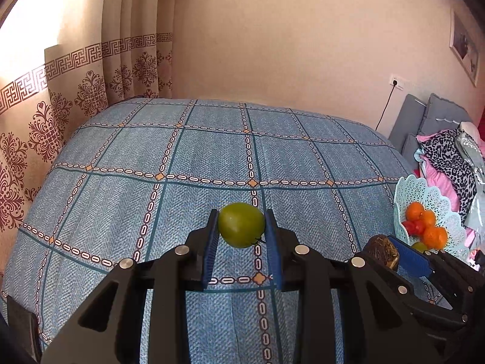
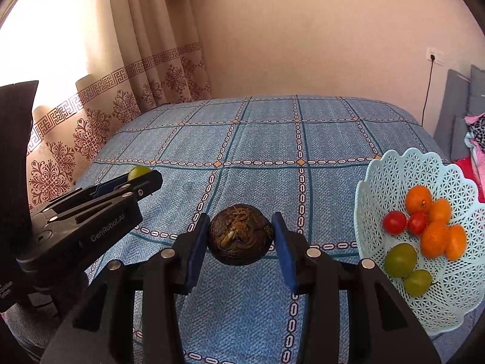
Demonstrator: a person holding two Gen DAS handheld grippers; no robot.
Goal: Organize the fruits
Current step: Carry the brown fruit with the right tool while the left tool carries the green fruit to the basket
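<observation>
Blue checked bedspread, patterned curtain to the left, bare wall behind. Left gripper is clamped on a green fruit; right gripper pinches a dark, rough fruit — both mid-carry, I judge. Next: swing right and release over the pale lattice basket, already holding oranges and tomatoes.

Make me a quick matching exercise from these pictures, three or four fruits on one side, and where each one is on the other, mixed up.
Things:
1. green fruit
2. dark brown fruit
3. oranges
4. red tomatoes

Places:
A. in the basket, near its left wall
B. between the right gripper's fingers
C. between the left gripper's fingers
D. in the basket, piled toward the right

Pairs: 1-C, 2-B, 3-D, 4-A
</observation>
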